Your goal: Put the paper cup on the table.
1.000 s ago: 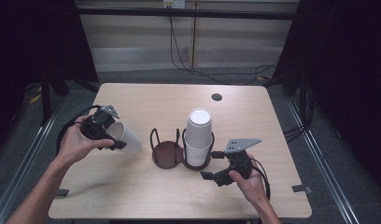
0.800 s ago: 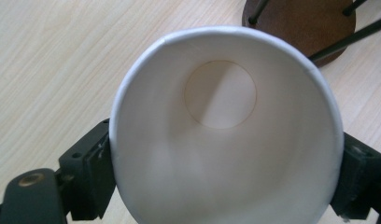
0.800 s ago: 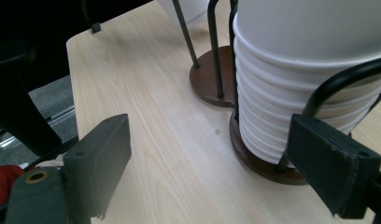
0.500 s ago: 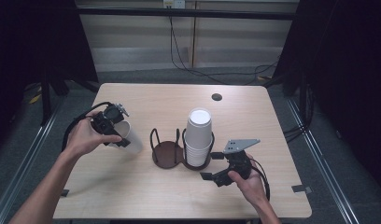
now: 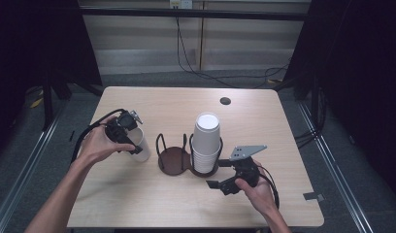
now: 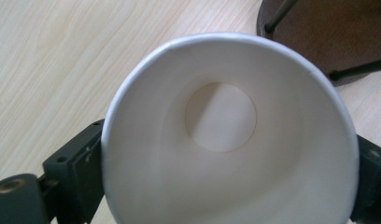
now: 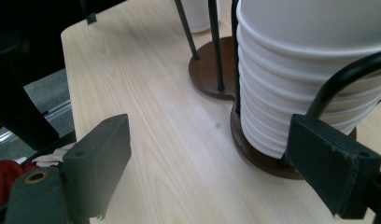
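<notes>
A white paper cup (image 5: 142, 151) stands upright on the wooden table, just left of the brown two-ring wire cup holder (image 5: 173, 158). My left gripper (image 5: 136, 145) reaches down around it. Its jaws have just been opening, and the cup (image 6: 221, 116) sits between them, mouth towards the camera, with a black jaw at each side of the rim. The holder's right ring carries a tall stack of white cups (image 5: 206, 141). My right gripper (image 5: 219, 174) rests open on the table beside that stack (image 7: 310, 70), its jaws on either side of the ring's base (image 7: 254, 149).
A small dark round hole (image 5: 225, 101) marks the table's far side. The holder's left ring (image 7: 209, 70) is bare. A scrap of tape (image 5: 313, 196) lies near the right front corner. Cables run across the floor behind the table.
The left hand swung the cup from tilted in the air to upright on the table, closer to the holder. The right hand has kept still.
</notes>
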{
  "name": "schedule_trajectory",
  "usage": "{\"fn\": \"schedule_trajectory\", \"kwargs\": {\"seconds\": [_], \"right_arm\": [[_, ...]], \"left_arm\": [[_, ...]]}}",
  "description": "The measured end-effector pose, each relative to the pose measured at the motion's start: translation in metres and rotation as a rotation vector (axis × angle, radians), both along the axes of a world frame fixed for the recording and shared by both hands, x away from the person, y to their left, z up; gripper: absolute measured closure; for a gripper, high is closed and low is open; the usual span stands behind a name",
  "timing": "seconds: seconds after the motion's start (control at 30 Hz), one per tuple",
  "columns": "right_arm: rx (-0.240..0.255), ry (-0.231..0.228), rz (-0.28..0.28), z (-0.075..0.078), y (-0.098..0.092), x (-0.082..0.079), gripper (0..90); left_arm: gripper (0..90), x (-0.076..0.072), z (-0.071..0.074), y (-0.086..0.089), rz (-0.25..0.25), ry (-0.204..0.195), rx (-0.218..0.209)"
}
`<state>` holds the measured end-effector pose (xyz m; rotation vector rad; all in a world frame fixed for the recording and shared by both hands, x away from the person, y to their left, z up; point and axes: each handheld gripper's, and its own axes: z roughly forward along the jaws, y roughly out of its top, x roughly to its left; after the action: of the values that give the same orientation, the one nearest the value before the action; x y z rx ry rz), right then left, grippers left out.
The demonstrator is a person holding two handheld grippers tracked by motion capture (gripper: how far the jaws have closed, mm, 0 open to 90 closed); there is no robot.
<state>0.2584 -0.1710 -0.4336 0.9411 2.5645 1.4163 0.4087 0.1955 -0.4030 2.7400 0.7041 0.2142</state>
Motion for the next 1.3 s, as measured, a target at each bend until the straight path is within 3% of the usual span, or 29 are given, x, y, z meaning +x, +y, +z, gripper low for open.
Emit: {"fn": "schedule_trajectory", "kwargs": {"seconds": [0.07,0.13,0.17,0.27,0.4,0.47,0.57,0.77,0.9,1.07,1.2,1.3], "right_arm": [[0.004,0.003,-0.004,-0.001,0.001,0.000,14.1],[-0.003,0.003,-0.002,-0.001,0.002,0.000,14.1],[-0.002,0.004,-0.001,-0.002,0.002,0.000,14.1],[-0.005,0.005,0.003,-0.001,0.003,-0.001,14.1],[0.001,0.000,0.013,0.000,0.002,-0.002,14.1],[-0.002,-0.002,0.008,0.000,0.002,-0.001,14.1],[-0.006,0.002,0.010,-0.001,0.003,-0.001,14.1],[-0.009,0.000,0.008,-0.002,0.003,-0.001,14.1],[-0.011,0.003,0.008,-0.002,0.003,-0.001,14.1],[-0.019,0.000,0.007,-0.002,0.004,-0.001,14.1],[-0.023,0.001,0.009,-0.003,0.004,0.000,14.1],[-0.023,-0.001,0.005,-0.003,0.003,0.000,14.1]], "left_arm": [[6.3,-0.001,-0.003,-0.002,-0.017,0.000,0.002],[6.3,0.000,-0.004,-0.004,0.001,0.003,0.011],[6.3,0.000,-0.005,-0.004,0.005,0.002,-0.005],[6.1,0.000,-0.007,-0.005,-0.030,0.036,-0.020],[5.8,0.001,-0.009,-0.006,-0.015,0.058,-0.045],[5.6,0.002,-0.009,-0.008,-0.020,0.078,-0.037],[5.5,0.001,-0.012,-0.008,-0.021,0.062,-0.030],[5.4,0.002,-0.014,-0.006,-0.029,0.080,-0.027],[6.4,0.000,-0.018,-0.004,-0.039,0.057,-0.016],[9.6,0.003,-0.021,0.005,-0.029,0.081,-0.043],[9.6,0.001,-0.021,0.007,-0.026,0.075,-0.014],[8.6,0.000,-0.024,0.010,-0.021,0.086,-0.030]]}}
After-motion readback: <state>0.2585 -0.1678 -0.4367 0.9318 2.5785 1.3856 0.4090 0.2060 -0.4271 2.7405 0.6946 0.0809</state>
